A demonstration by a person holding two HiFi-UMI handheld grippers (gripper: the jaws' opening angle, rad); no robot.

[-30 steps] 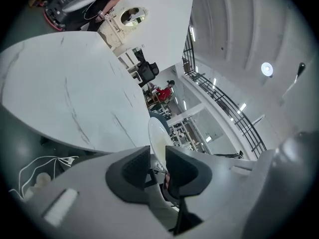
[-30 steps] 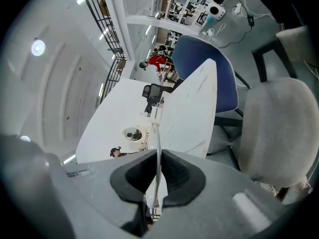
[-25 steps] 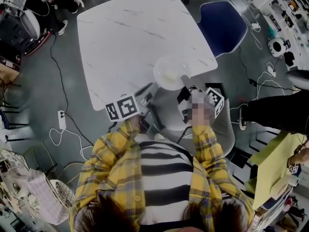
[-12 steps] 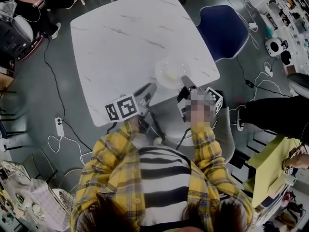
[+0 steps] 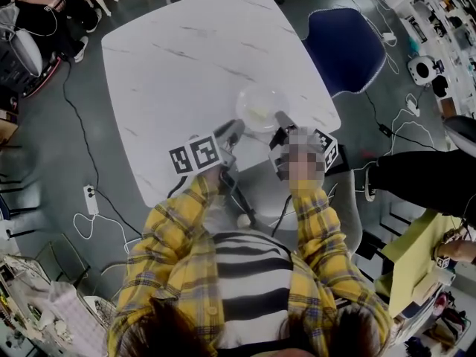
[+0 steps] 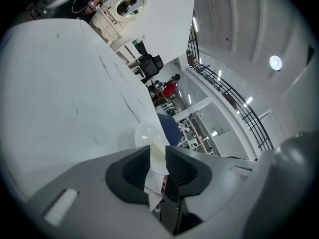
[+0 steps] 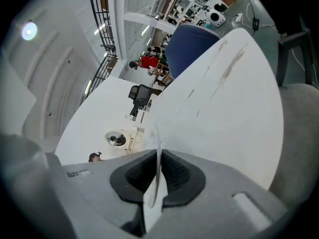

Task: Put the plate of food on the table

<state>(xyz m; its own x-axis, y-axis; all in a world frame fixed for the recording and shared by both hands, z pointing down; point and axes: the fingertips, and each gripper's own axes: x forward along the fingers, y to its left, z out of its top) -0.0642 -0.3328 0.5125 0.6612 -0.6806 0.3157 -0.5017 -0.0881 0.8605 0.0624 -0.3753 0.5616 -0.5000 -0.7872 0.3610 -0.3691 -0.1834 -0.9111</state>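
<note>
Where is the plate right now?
In the head view the plate is over the near right part of the white table, its rim clamped in the right gripper, with the open left gripper just to its left.

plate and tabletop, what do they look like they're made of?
The plate looks like clear plastic or glass with a glossy finish. The white top shows faintly through it, and its rim is thin and see-through edge-on. The table has a smooth, white marble-look top with faint grey veins. Whether it is stone or laminate can't be told.
</note>
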